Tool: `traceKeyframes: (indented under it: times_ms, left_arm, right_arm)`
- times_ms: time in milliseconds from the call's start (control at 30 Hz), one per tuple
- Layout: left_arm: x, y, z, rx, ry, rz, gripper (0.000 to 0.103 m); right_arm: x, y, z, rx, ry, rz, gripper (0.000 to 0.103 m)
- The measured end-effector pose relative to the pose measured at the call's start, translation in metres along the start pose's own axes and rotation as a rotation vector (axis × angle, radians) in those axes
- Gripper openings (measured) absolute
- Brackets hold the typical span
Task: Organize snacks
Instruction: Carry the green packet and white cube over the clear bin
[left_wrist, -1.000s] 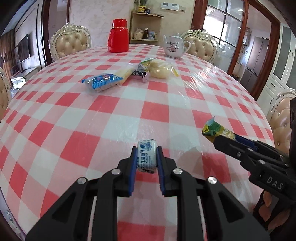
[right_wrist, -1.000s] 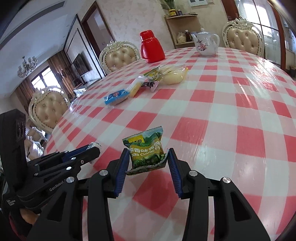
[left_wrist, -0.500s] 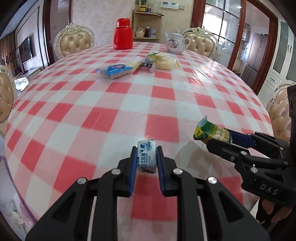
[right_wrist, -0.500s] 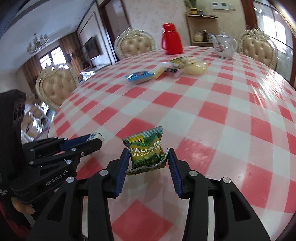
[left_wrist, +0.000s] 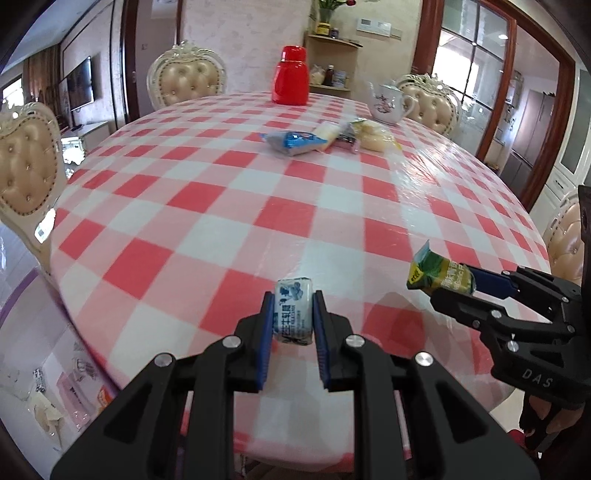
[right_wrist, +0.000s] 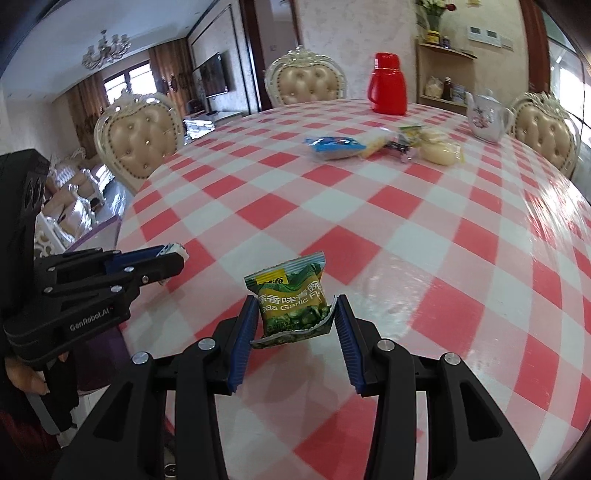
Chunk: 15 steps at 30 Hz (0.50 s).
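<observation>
**Now both grippers carry one snack each above the near edge of the table**

Here the left gripper (left_wrist: 294, 317) is closed as narrow as it goes on a small white and blue candy packet (left_wrist: 293, 314). The two blue pads press flat on the long sides of the packet, and the packet stands upright between them, with its top end a little above the fingertips. It is lifted off the table; the red and white checked tablecloth (left_wrist: 229, 206) is seen below it, near the edge.

The right gripper (right_wrist: 294, 318) is only partly closed, because it holds a wider thing: a green garlic pea packet (right_wrist: 291, 297). The pads touch the two side edges of this packet, and the lower part of the packet is bent and wrinkled between them. The upper part with the yellow label rises free above the fingertips. This packet also hangs in the air above the cloth.

The two grippers are side by side, near each other but apart. In the left wrist view the right gripper (left_wrist: 439, 286) comes in from the right side with the green packet at its tip. In the right wrist view the left gripper (right_wrist: 173, 258) comes in from the left side, and only a white end of the candy shows there.

The other snacks (left_wrist: 321, 138) lie together in a row at the far part of the table, well apart from both grippers. Behind them stand a red flask (left_wrist: 290, 75) and a white teapot (left_wrist: 388, 103).
</observation>
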<state>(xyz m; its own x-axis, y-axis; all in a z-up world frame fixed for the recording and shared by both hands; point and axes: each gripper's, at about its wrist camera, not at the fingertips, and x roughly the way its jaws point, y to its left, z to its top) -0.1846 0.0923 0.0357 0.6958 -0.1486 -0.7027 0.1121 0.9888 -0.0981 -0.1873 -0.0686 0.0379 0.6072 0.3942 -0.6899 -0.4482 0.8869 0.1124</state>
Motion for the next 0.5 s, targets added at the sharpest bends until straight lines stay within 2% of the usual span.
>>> traceKeyframes:
  times_ms: [300,500]
  left_arm:
    - [-0.020,0.034,-0.001,-0.050,-0.034,0.039,0.020]
    - [-0.031,0.070,-0.002,-0.084,-0.039,0.116,0.020]
  right_arm:
    - [0.005,0.046,0.007,-0.099,0.011,0.033,0.042]
    - [0.009,0.080,0.016,-0.176,0.016,0.065,0.042]
